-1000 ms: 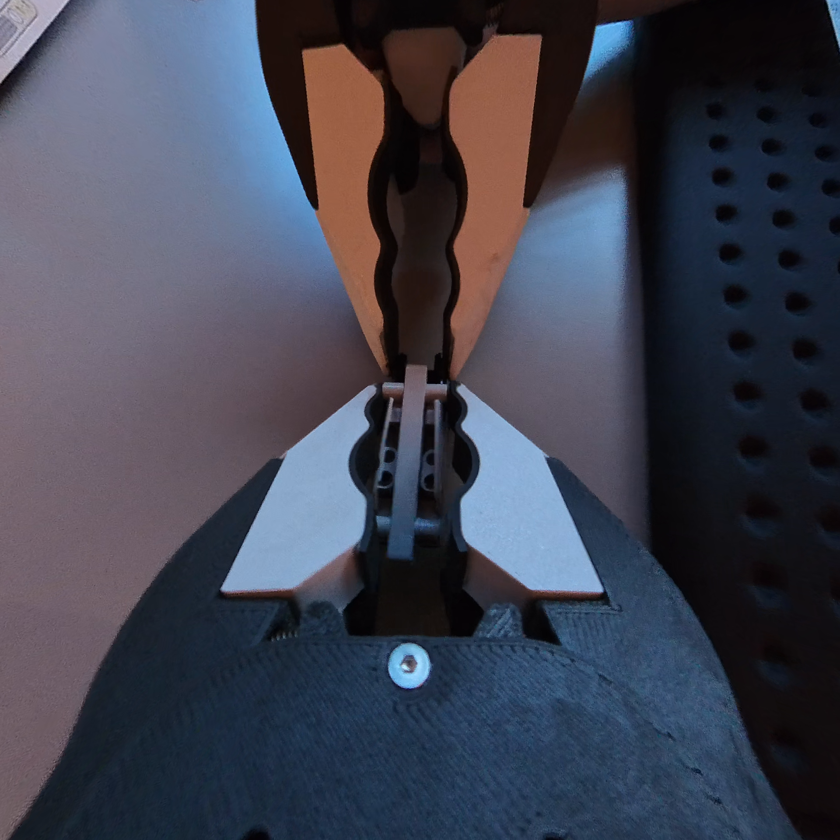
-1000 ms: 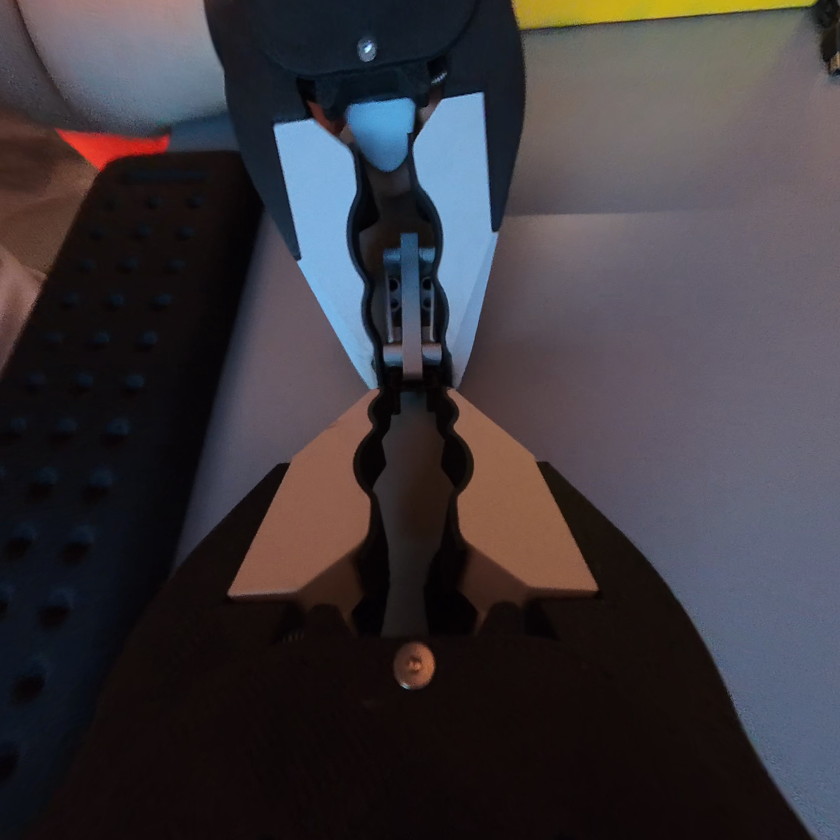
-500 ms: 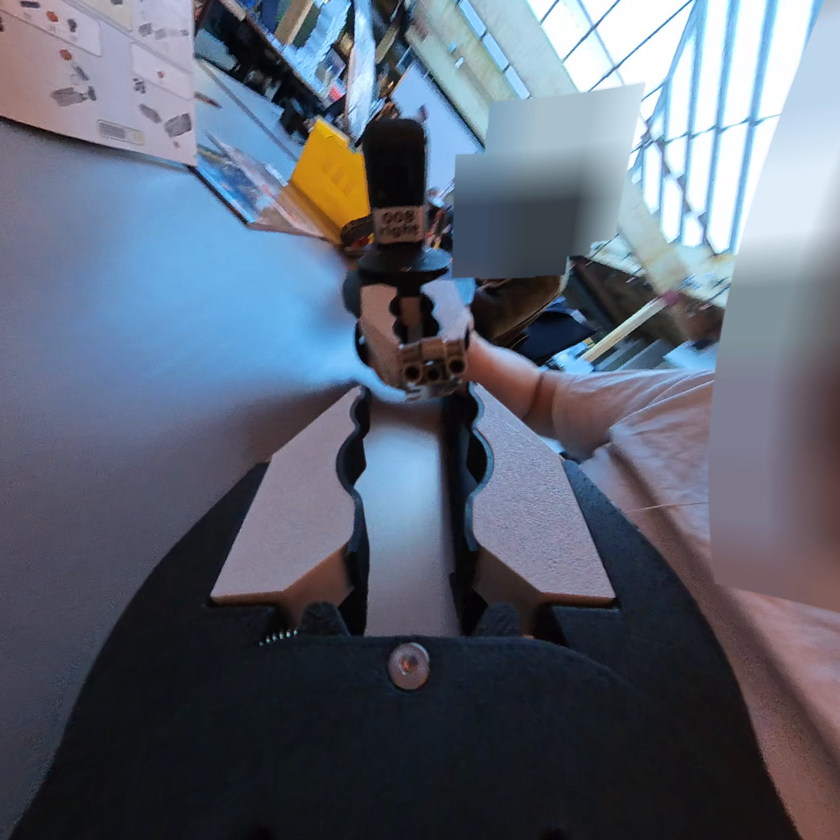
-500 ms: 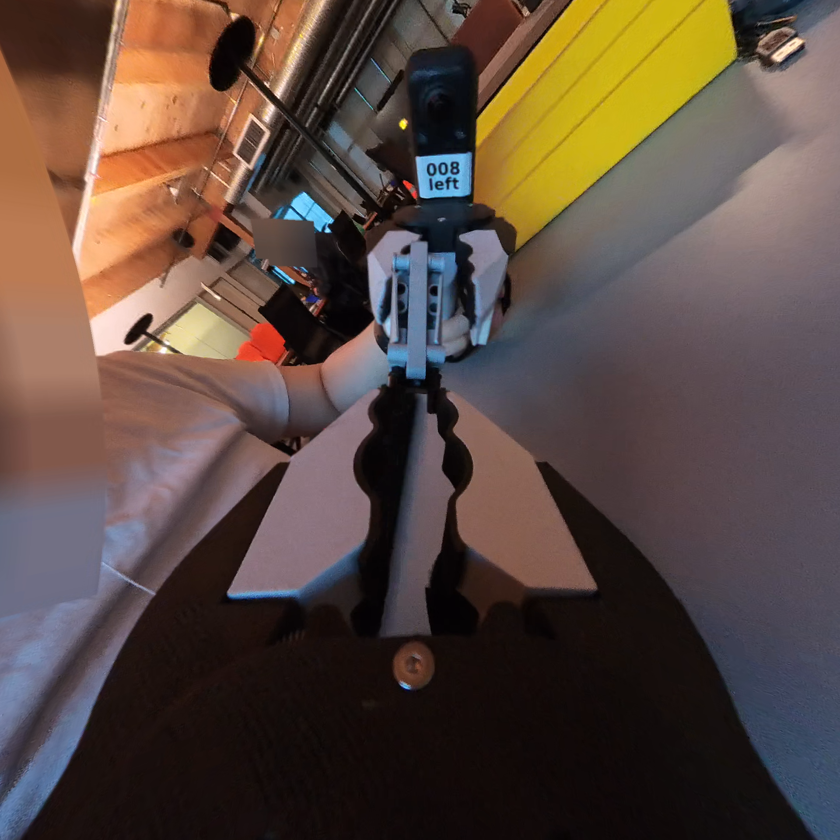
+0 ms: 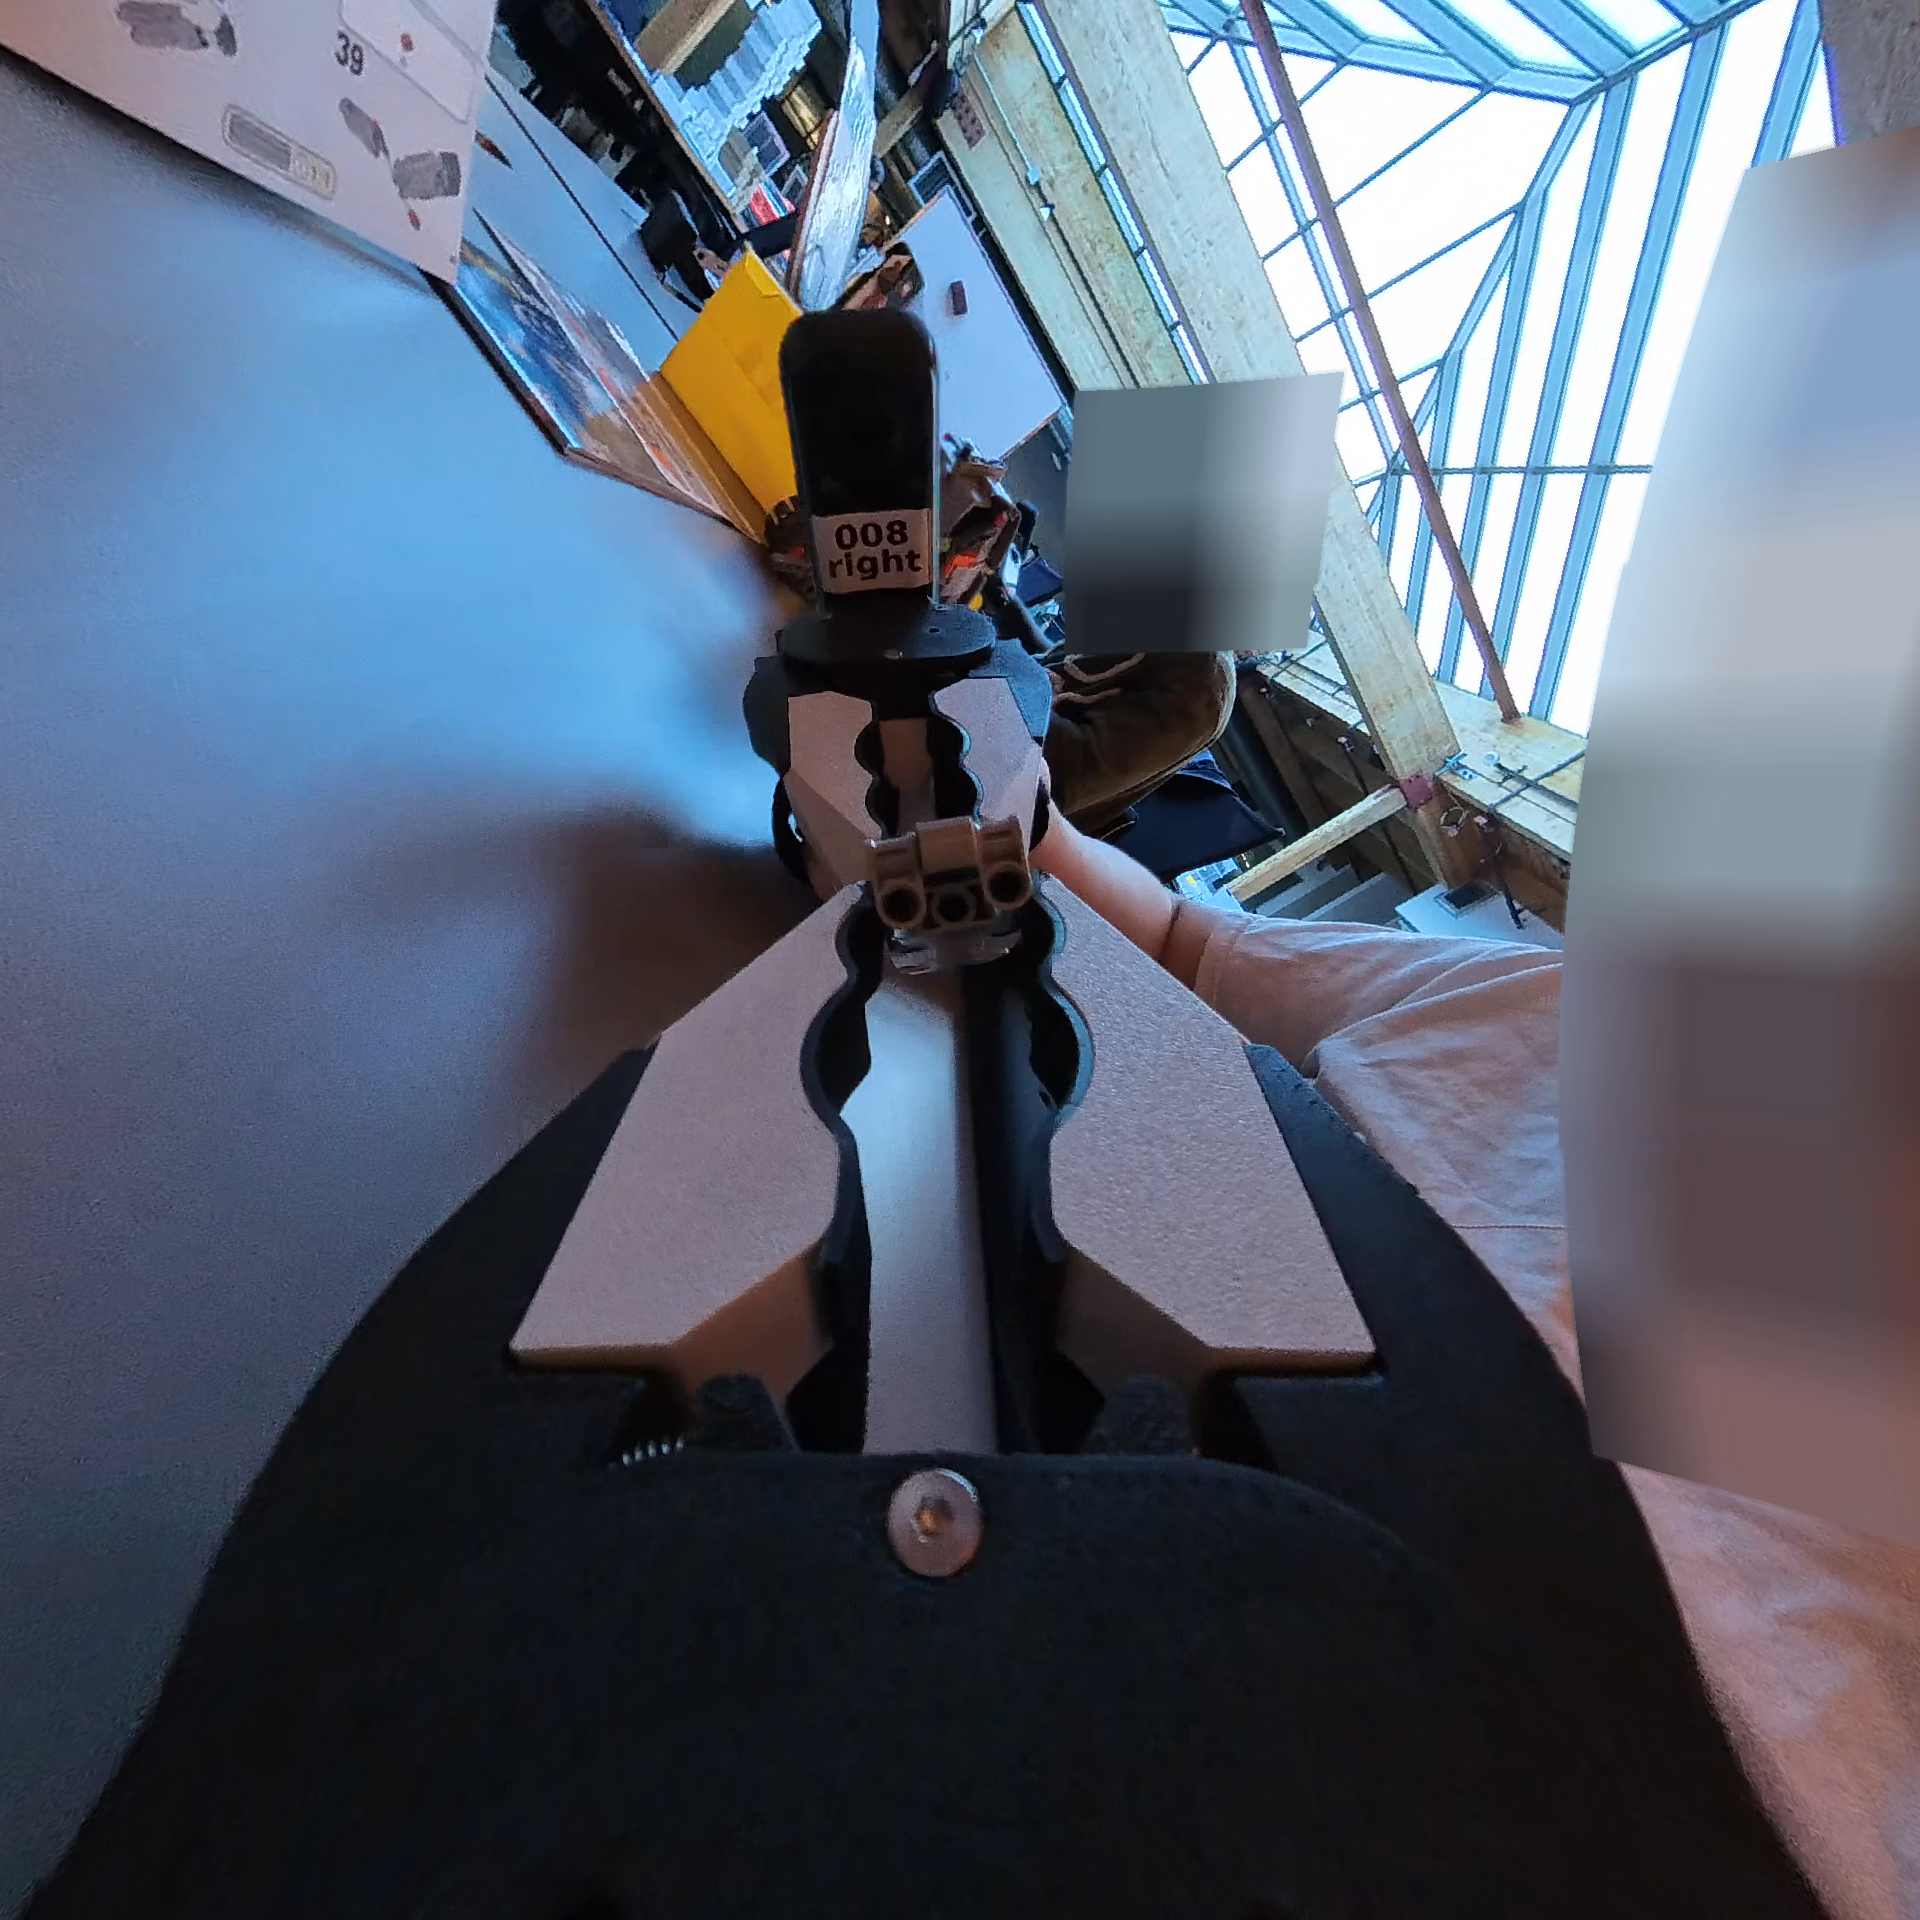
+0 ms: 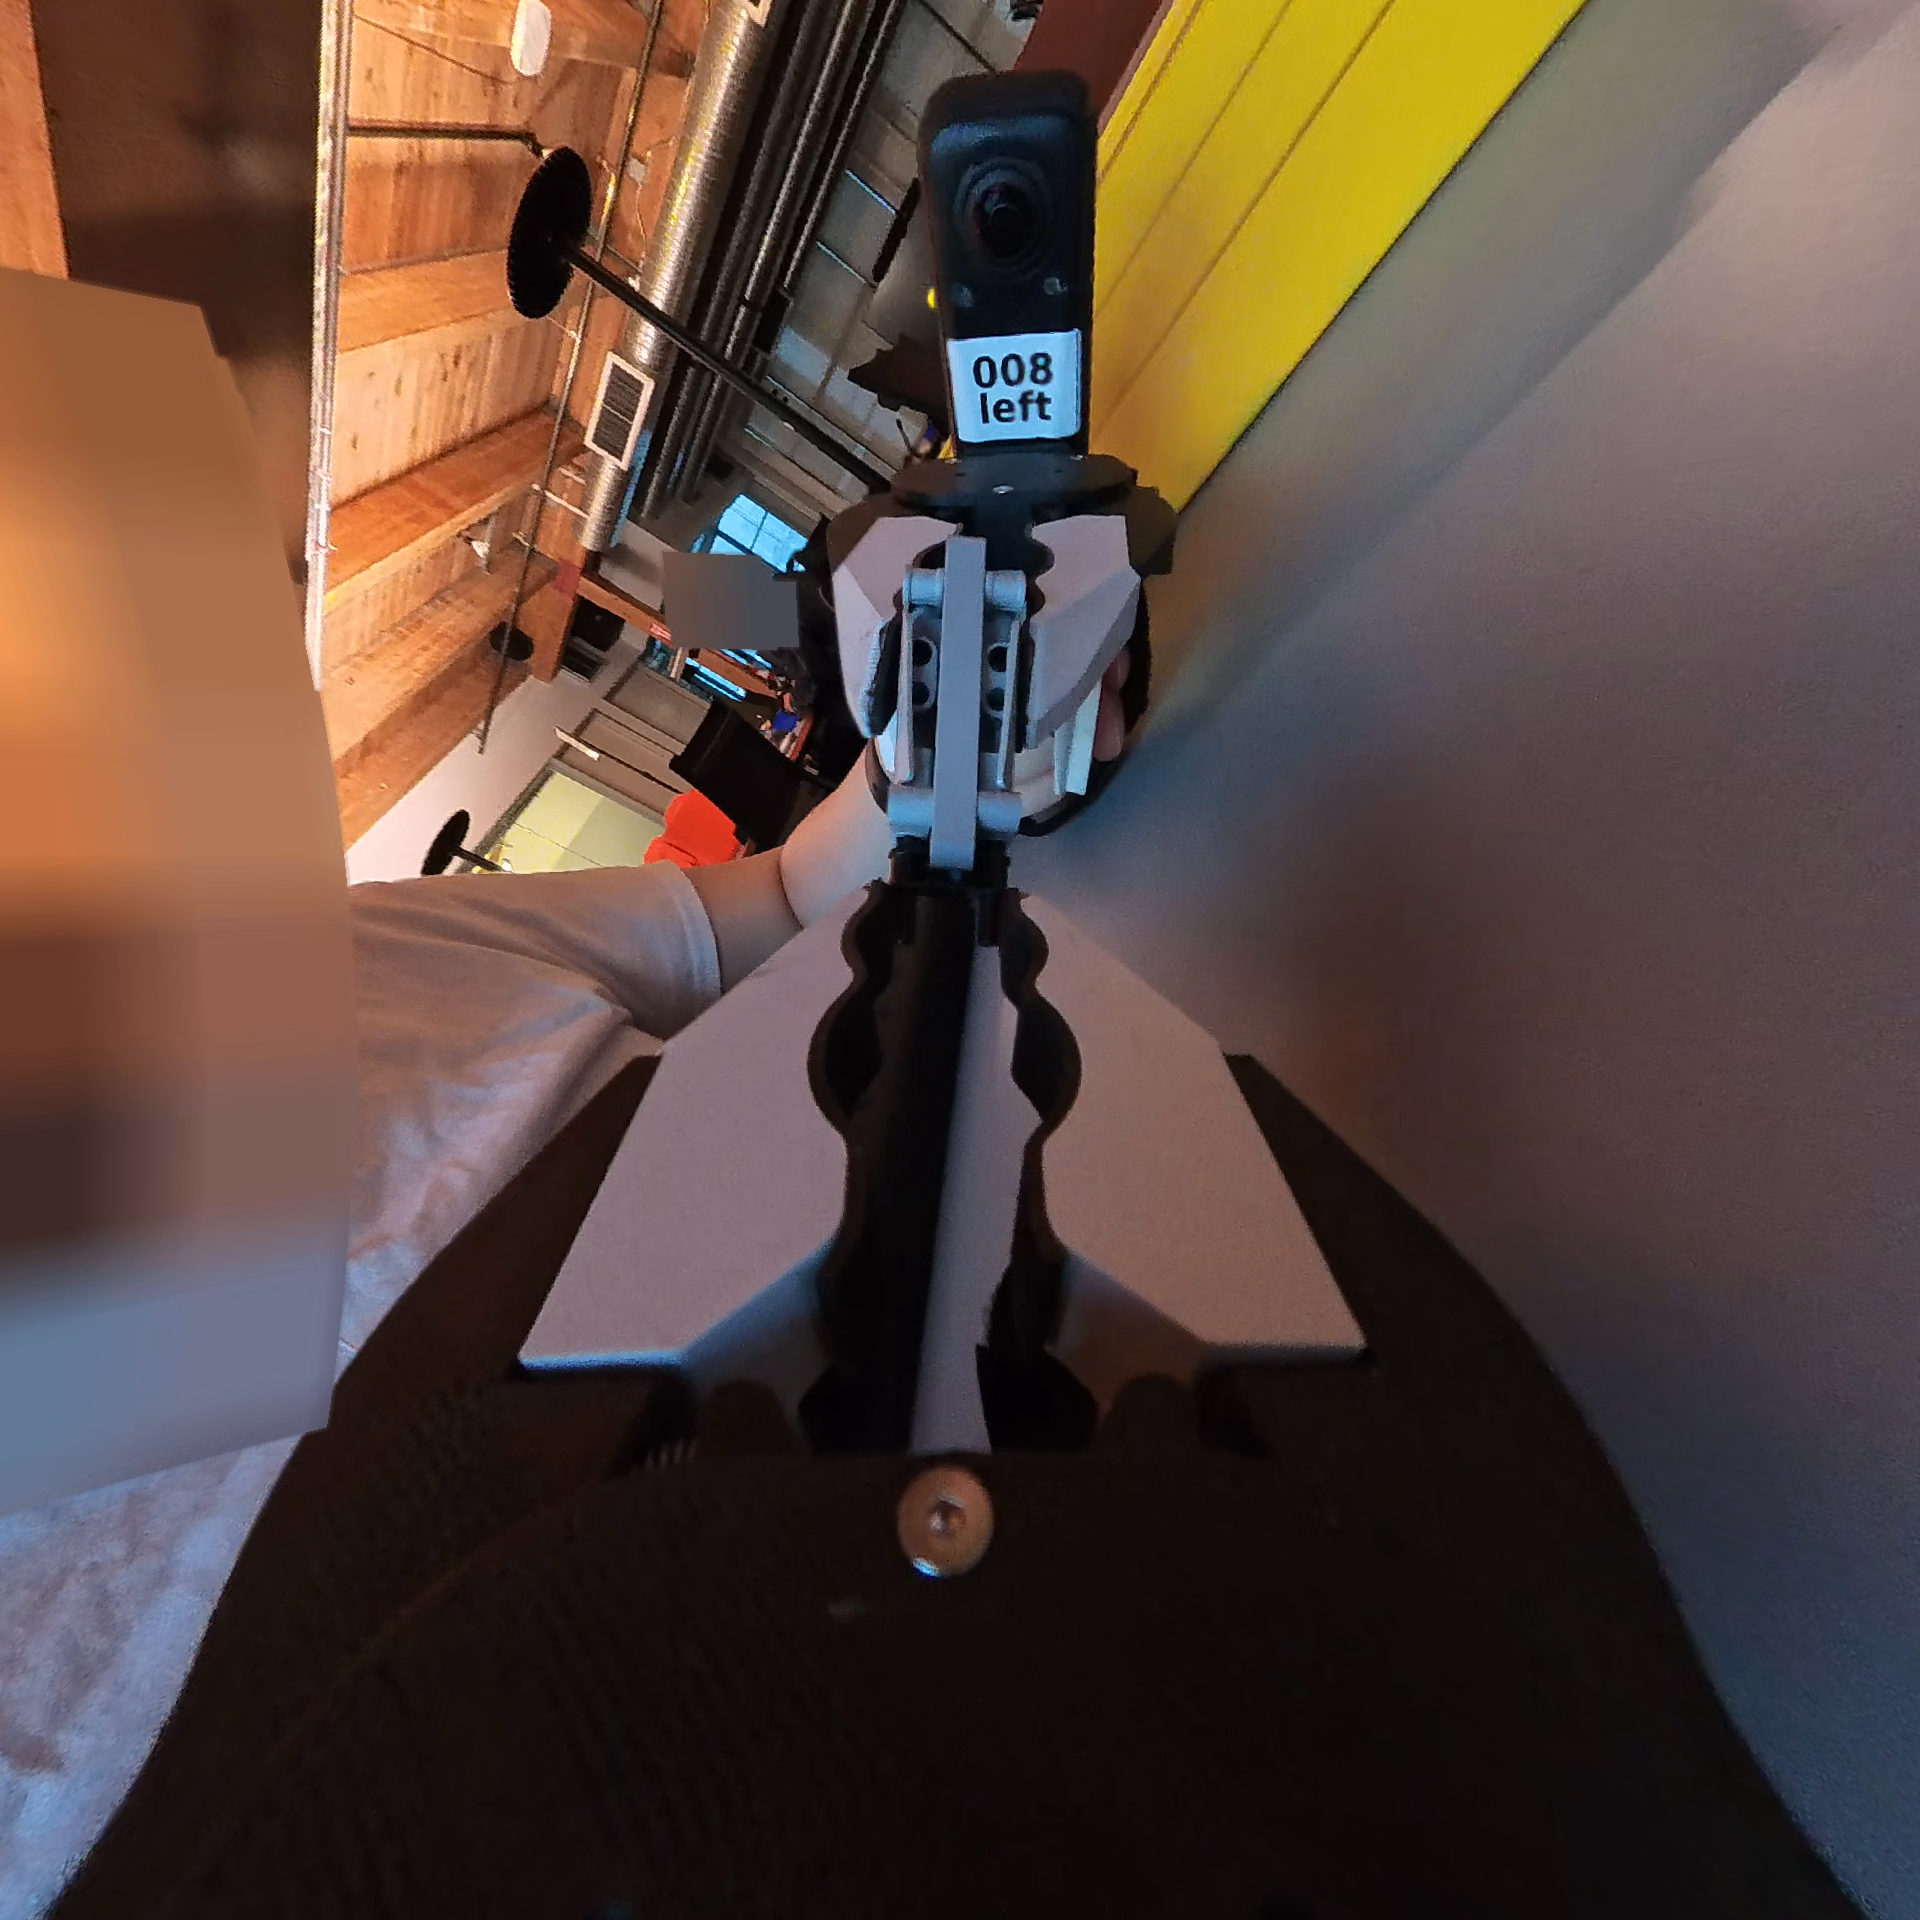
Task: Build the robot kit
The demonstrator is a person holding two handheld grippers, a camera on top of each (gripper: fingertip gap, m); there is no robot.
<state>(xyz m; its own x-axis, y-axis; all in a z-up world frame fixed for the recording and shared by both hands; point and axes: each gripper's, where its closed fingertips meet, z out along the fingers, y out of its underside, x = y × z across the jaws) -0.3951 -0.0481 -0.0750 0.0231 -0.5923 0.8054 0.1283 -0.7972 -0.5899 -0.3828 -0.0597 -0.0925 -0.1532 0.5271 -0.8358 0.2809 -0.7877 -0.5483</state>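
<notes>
A small grey brick assembly (image 5: 951,888) of holed beams and cross pins hangs in the air between my two grippers, which face each other tip to tip. In the left wrist view I see it end-on, three holes in a row, at the tips of my left gripper (image 5: 948,925). In the right wrist view the assembly (image 6: 956,707) shows lengthwise. Its near end sits in the tips of my right gripper (image 6: 951,894), and its far part lies between the left gripper's fingers (image 6: 1081,644). Both grippers are closed against it.
The grey table (image 5: 260,727) runs along the left of the left wrist view and along the right of the right wrist view (image 6: 1558,727). A white printed sheet (image 5: 312,94) and a yellow box (image 5: 727,364) lie at its far edge. The person's sleeved arm (image 6: 520,987) is close by. Less than 4 cm separates the two grippers' tips.
Both grippers have lifted off the table and swung from looking down at it to looking level, staying tip to tip. The assembly lay along the left fingers; it now sits at their tips.
</notes>
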